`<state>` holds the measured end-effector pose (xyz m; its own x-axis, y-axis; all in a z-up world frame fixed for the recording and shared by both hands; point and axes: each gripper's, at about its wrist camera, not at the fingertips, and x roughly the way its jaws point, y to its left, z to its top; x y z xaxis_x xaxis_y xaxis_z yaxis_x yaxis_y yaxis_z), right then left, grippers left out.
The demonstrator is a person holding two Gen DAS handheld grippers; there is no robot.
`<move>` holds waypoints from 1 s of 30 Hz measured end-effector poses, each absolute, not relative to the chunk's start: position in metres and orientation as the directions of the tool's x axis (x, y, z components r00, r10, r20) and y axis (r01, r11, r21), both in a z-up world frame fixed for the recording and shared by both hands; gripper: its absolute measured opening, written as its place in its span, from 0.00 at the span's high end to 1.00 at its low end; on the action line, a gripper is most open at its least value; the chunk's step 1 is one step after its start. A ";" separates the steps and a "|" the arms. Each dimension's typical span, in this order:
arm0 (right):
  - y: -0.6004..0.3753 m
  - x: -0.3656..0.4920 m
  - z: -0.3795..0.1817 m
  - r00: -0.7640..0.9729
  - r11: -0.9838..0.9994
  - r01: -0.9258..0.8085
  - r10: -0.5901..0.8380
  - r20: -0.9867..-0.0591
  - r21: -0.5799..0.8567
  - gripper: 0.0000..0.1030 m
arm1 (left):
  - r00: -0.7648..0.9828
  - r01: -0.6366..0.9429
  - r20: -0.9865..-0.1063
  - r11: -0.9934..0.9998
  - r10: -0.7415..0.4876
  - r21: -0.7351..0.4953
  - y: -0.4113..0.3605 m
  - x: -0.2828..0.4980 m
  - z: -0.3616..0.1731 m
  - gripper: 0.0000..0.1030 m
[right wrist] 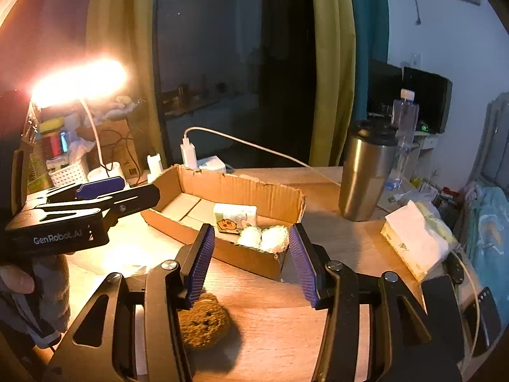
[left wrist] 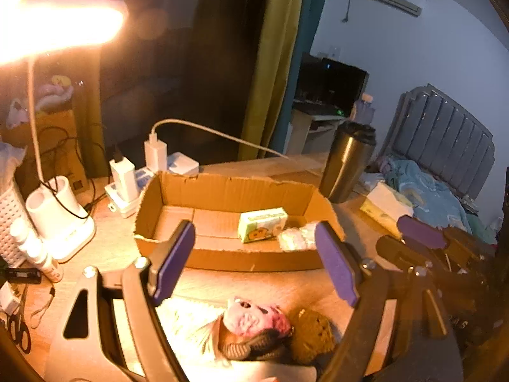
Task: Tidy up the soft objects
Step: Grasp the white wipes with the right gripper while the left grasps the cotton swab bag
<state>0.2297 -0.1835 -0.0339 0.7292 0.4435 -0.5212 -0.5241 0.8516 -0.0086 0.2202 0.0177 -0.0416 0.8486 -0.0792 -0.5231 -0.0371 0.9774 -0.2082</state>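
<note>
- Left gripper (left wrist: 256,264) hung over the near part of the wooden table (left wrist: 105,248) with its purple pads spread wide and nothing between them; in the right wrist view its black body (right wrist: 79,213) showed at the far left.
- At the left edge, a white lamp base (left wrist: 60,219) stood under the glaring lamp head (left wrist: 60,28), with white chargers (left wrist: 127,178) just beside it.
- Just below the left gripper lay a pink plush toy (left wrist: 254,316) on a dark knitted piece (left wrist: 251,345), and touching its right side sat a brown plush toy (left wrist: 313,334).
- Beyond them stood the open cardboard box (left wrist: 222,256), which held a green-and-white packet (left wrist: 262,224) and, just right of that, two white fluffy balls (right wrist: 264,238) in the box's right end.
- Right gripper (right wrist: 251,261) also stood spread and empty, with the brown plush toy (right wrist: 203,323) under its left finger.
- Farther right, a steel tumbler (right wrist: 366,172) stood behind the box, and a tissue pack (right wrist: 416,238) lay near the table's right edge.
</note>
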 end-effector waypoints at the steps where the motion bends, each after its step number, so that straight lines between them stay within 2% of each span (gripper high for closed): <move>1: -0.183 0.226 -0.032 0.733 0.852 -0.523 0.443 -0.516 -0.012 0.44 | 0.853 -0.033 -0.516 0.978 -0.080 -0.208 0.018 0.215 -0.039 0.23; 3: -0.182 0.219 -0.028 0.739 0.852 -0.523 0.444 -0.506 -0.016 0.41 | 0.860 -0.027 -0.504 0.979 -0.080 -0.203 0.018 0.206 -0.036 0.23; 13: -0.176 0.191 -0.024 0.747 0.851 -0.524 0.448 -0.491 -0.022 0.40 | 0.866 -0.024 -0.493 0.981 -0.076 -0.193 0.028 0.168 -0.037 0.21; 30: -0.143 0.160 -0.060 0.672 0.810 -0.586 0.472 -0.570 -0.020 0.39 | 0.840 -0.097 -0.541 0.971 -0.039 -0.221 0.058 0.119 -0.074 0.20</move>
